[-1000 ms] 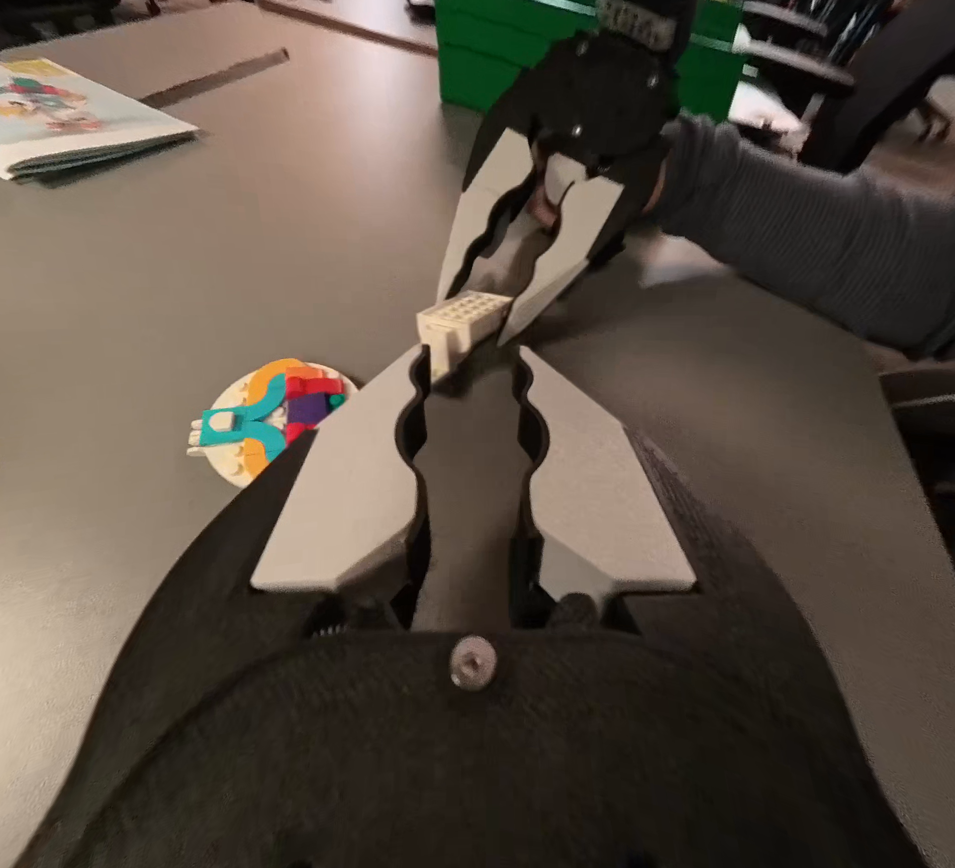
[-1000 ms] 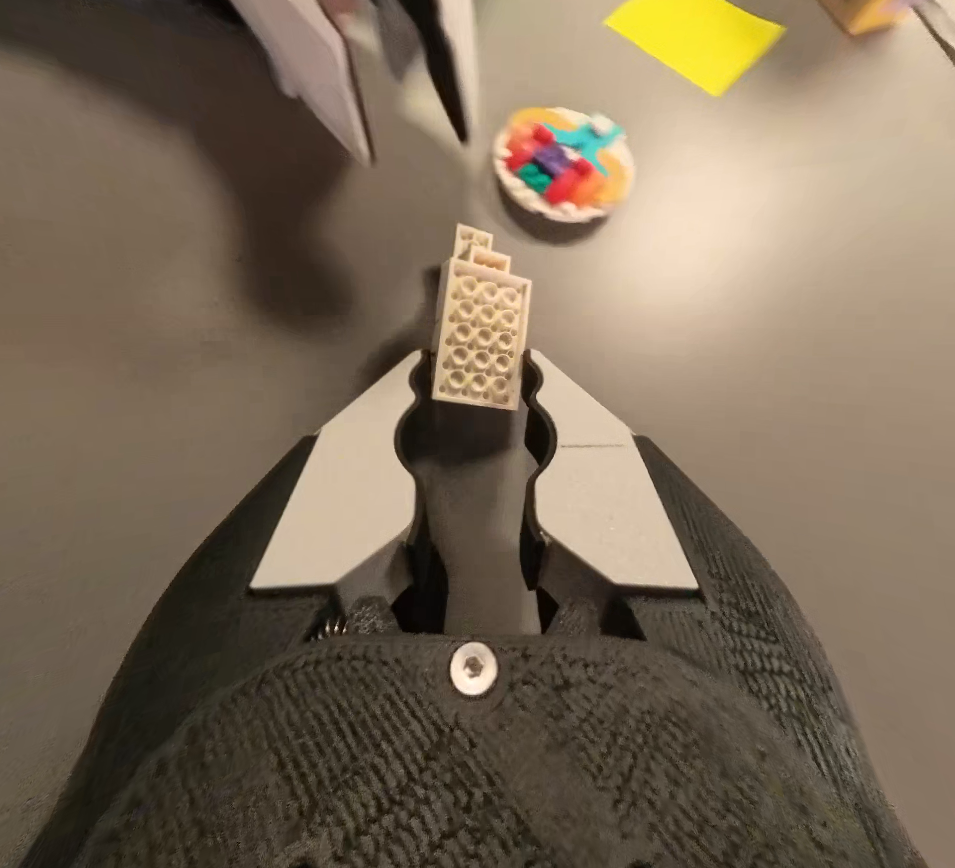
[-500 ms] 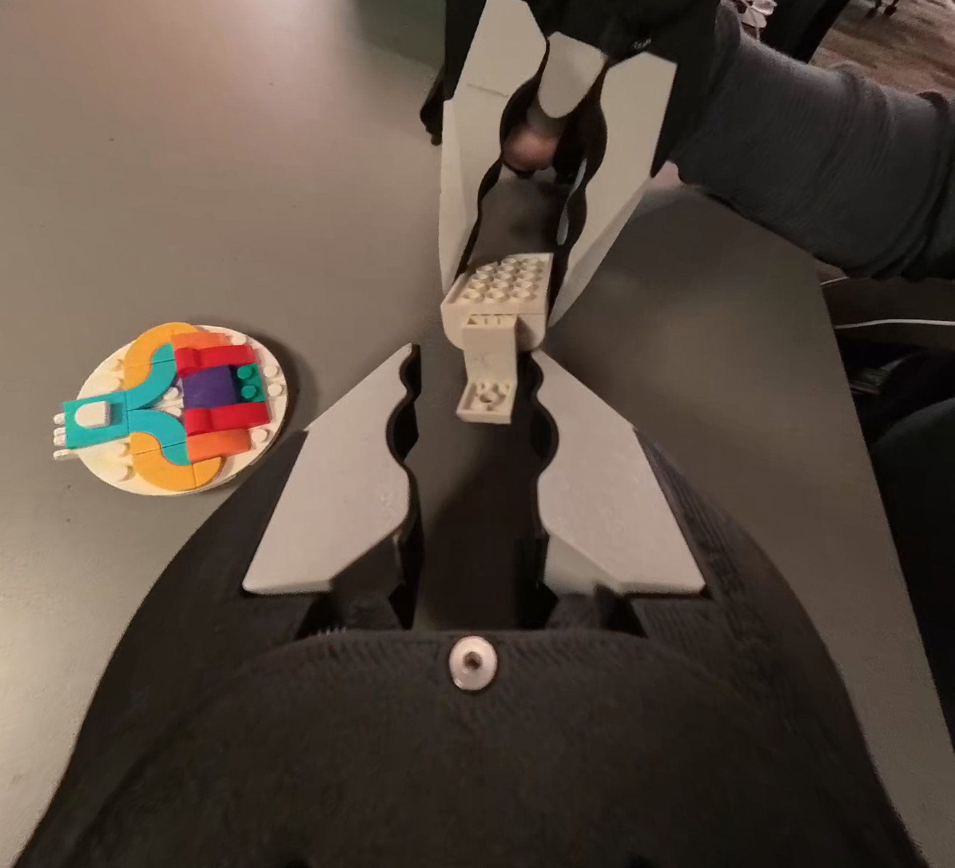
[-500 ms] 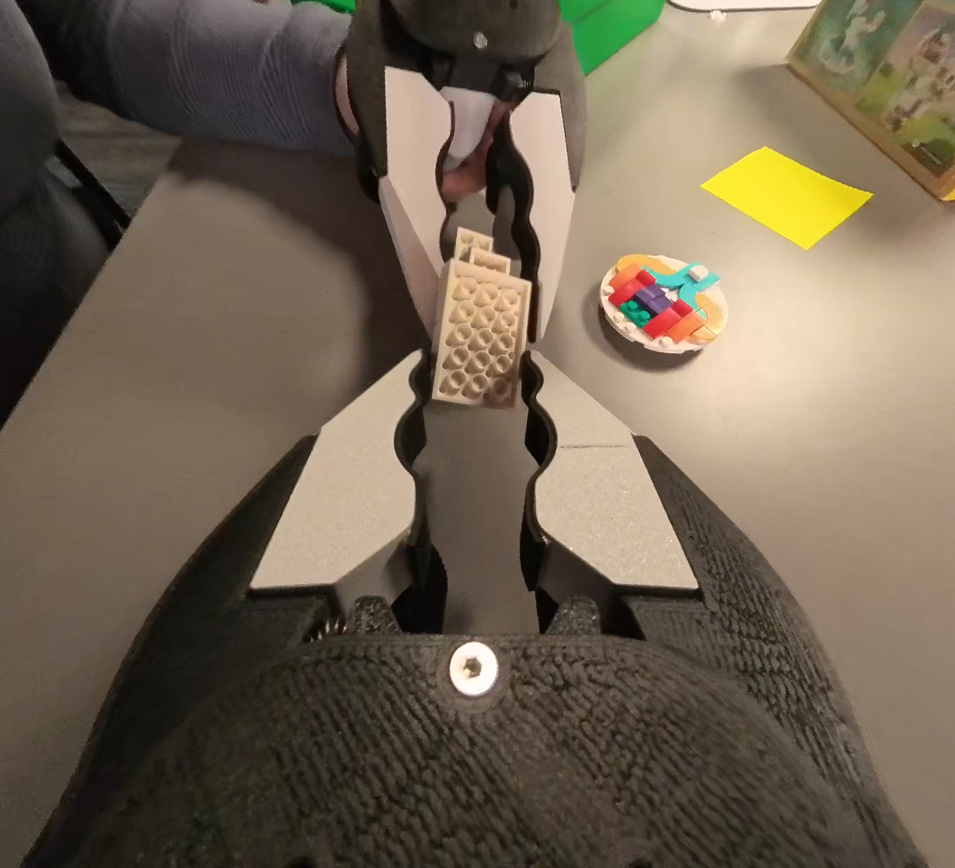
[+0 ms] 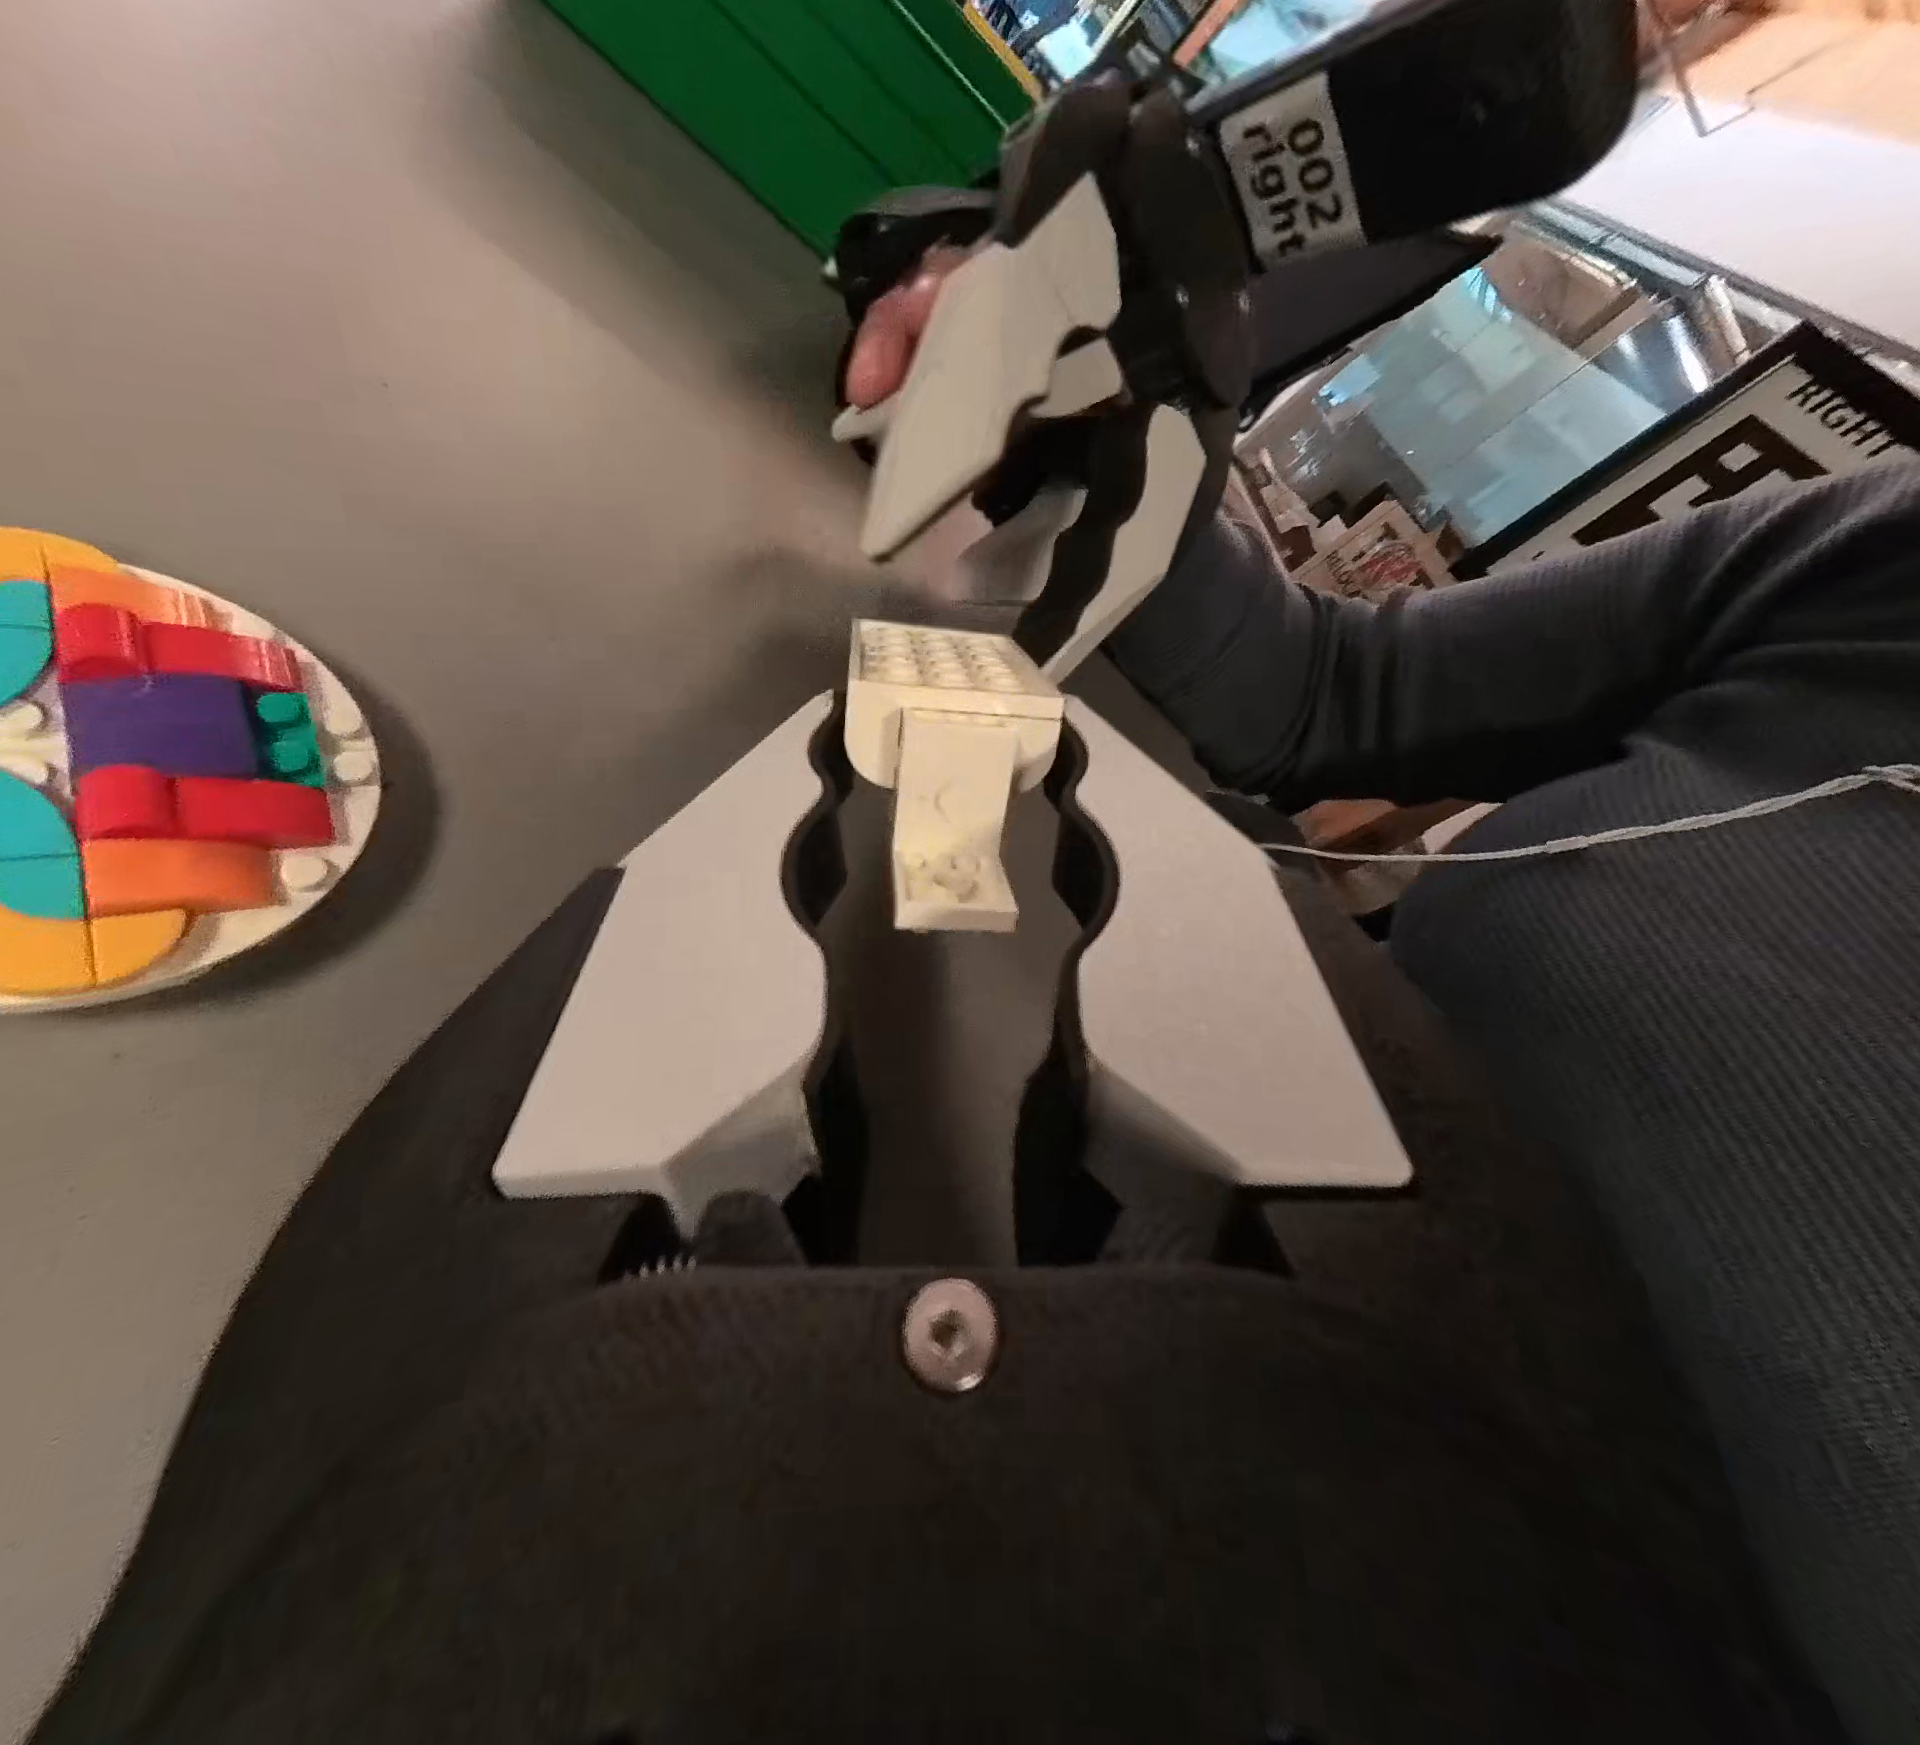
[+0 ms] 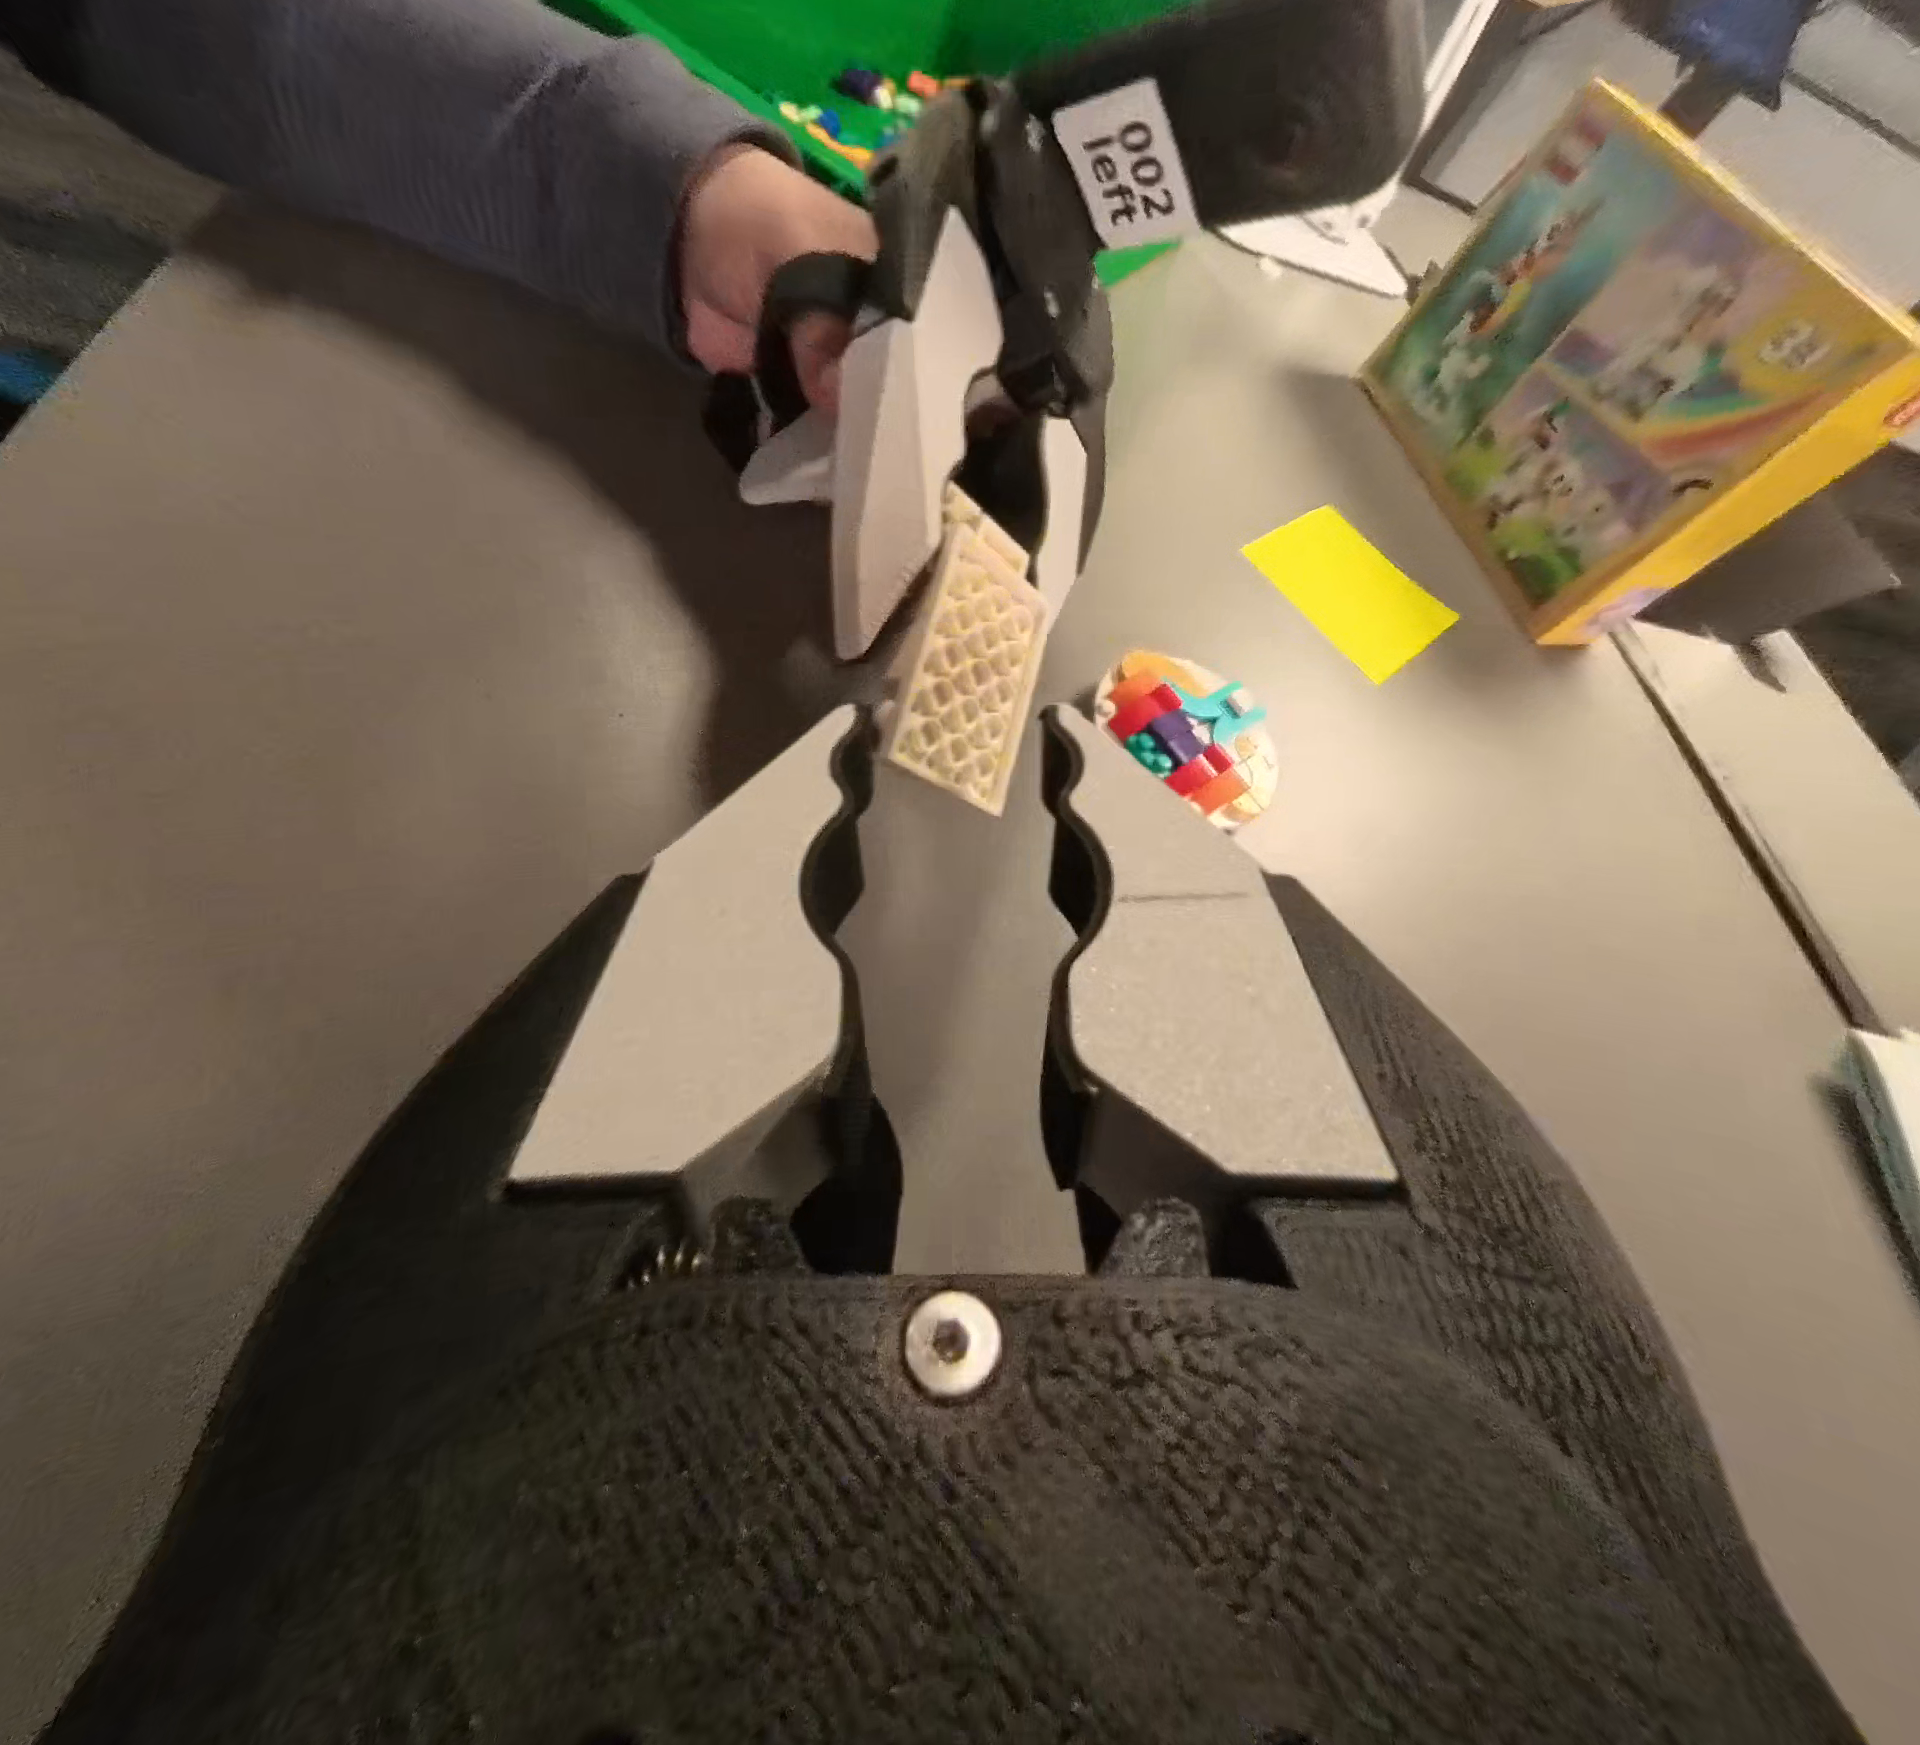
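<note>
Jaws of our left gripper point(image 5: 948, 708) pinch the cream brick assembly point(image 5: 951, 822) at their very tips, its sloped piece pointing back between them. We judge that grip shallow. Our right gripper point(image 6: 951, 719) has its jaws apart, with the assembly's underside between their tips, seemingly untouched. Our left hand point(image 6: 758, 261) angles its gripper downward over the table point(image 6: 312, 656). A round colourful brick disc point(image 6: 1184, 739) lies just right of the right jaws.

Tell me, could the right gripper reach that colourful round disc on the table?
Probably yes. The right gripper is open and empty, and the disc lies uncovered just beside its fingertip; the left gripper with its cream brick piece is off to the other side.
</note>
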`<state>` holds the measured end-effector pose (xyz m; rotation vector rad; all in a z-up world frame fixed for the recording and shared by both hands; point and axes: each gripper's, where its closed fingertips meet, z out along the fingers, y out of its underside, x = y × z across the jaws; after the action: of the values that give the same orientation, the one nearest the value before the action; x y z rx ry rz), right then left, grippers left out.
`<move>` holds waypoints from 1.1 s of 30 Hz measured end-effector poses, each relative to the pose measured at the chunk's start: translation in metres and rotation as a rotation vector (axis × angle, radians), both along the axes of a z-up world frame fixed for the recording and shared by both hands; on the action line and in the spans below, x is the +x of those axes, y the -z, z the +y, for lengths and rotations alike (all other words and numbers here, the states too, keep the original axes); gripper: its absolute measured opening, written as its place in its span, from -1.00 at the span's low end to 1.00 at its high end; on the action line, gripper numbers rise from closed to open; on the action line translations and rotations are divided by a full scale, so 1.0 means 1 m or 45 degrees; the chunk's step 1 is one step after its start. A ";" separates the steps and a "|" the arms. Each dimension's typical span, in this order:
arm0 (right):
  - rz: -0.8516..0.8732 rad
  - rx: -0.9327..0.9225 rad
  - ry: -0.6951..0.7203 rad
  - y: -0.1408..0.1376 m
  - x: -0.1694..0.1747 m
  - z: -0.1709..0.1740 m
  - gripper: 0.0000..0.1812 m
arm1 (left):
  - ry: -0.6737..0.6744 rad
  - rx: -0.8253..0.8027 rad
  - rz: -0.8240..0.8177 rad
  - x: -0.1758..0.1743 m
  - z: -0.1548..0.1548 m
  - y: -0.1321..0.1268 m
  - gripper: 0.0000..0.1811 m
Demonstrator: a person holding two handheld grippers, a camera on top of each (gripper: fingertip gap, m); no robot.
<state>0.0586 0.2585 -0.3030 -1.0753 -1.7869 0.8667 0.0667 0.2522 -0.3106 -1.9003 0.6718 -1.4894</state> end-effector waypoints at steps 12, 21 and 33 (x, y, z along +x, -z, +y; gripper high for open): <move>0.013 0.054 -0.022 -0.007 0.007 -0.003 -0.89 | -0.020 -0.084 -0.049 -0.004 0.004 0.000 -0.60; -0.048 0.000 0.053 -0.001 0.001 0.002 -0.95 | -0.104 0.117 0.139 -0.003 0.009 0.006 -0.61; -0.327 0.267 0.059 0.033 0.003 -0.002 -0.64 | -0.067 0.881 1.036 0.002 0.011 0.045 -0.61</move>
<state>0.0619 0.2568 -0.3361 -1.1236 -2.0050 0.5164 0.0690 0.2633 -0.3559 -1.8583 1.2735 -0.2869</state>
